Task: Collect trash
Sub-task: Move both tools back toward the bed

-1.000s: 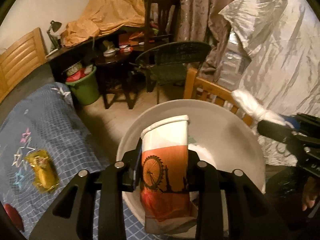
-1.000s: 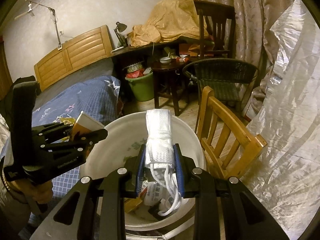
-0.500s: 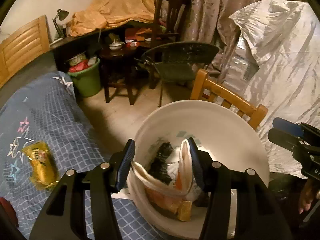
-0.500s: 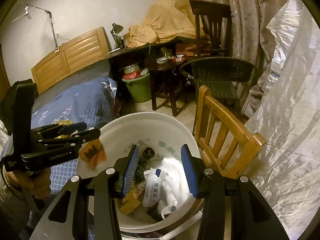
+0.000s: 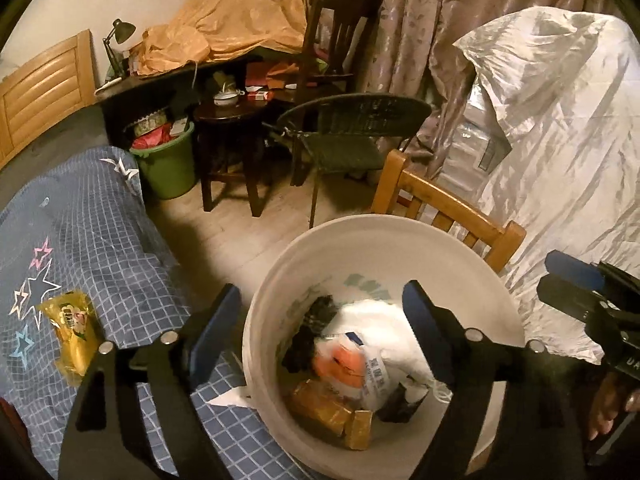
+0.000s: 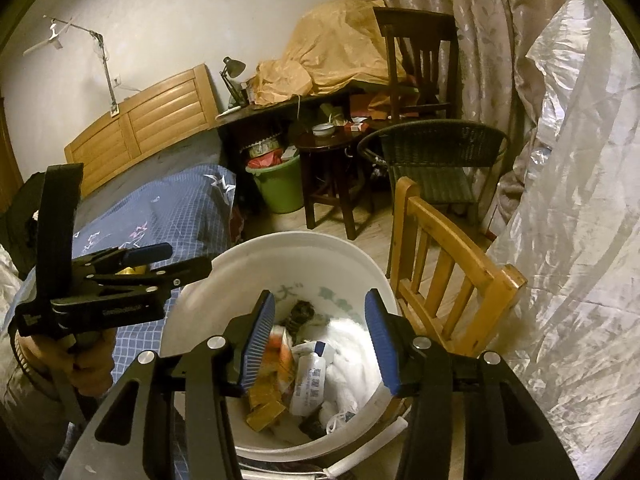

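Note:
A white bucket stands by the bed and holds trash: an orange paper cup, a white cloth bundle, a small bottle and brown packets. My left gripper is open and empty, over the bucket's near rim. My right gripper is open and empty above the bucket. The left gripper also shows in the right wrist view, and the right gripper in the left wrist view. A yellow snack packet lies on the blue checked bedspread.
A light wooden chair stands right behind the bucket, with a silver sheet-covered mass to its right. Farther back are a dark wicker chair, a dark stool, a green bin and a cluttered desk.
My left gripper opened and dropped the orange cup into the bucket. My right gripper opened and dropped the white cloth bundle into the bucket. Both now hang open above it.

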Available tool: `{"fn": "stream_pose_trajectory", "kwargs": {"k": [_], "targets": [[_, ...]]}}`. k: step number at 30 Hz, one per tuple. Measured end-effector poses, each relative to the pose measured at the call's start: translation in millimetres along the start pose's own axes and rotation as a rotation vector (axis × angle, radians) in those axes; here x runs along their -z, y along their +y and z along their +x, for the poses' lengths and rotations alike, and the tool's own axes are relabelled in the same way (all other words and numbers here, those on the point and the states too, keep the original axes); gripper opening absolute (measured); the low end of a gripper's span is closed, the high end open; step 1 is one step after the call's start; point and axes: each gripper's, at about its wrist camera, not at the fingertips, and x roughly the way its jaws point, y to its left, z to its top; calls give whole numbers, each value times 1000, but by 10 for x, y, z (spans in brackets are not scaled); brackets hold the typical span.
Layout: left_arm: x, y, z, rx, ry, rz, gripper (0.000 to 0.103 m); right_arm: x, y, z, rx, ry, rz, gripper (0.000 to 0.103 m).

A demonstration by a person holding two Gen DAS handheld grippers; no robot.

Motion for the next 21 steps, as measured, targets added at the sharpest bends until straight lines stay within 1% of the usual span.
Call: {"fn": "stream_pose_trajectory", "kwargs": {"k": [2, 6, 8, 11, 13, 14, 15, 17, 18, 19, 21], "targets": [[30, 19, -65, -38, -20, 3, 80, 8, -4, -37, -3, -14, 6, 49], [176, 148, -381, -97, -87, -24, 80, 68, 79, -141, -42, -49, 4, 49], [311, 236, -572, -155, -111, -32, 80, 128, 191, -191, -65, -68, -5, 49], [582, 409, -865, -246, -122, -49, 80, 260, 460, -282, -109, -113, -36, 49], [768, 529, -1026, -312, -107, -56, 80, 352, 656, -338, -136, -141, -61, 49], [928, 648, -1148, -350, -92, -72, 79, 390, 760, -354, -151, -153, -76, 49], [1011, 724, -1220, -368, -84, -85, 74, 460, 922, -363, -175, -167, -97, 49], [1256, 928, -1413, -419, -58, -121, 69, 546, 1140, -355, -212, -163, -119, 49], [1401, 1047, -1525, -453, -45, -146, 62, 598, 1281, -327, -240, -148, -129, 49], [1552, 1171, -1635, -482, -28, -175, 59, 644, 1412, -295, -267, -130, -137, 49], [1778, 1380, -1824, -509, -4, -232, 50, 735, 1685, -233, -320, -93, -154, 49]]}}
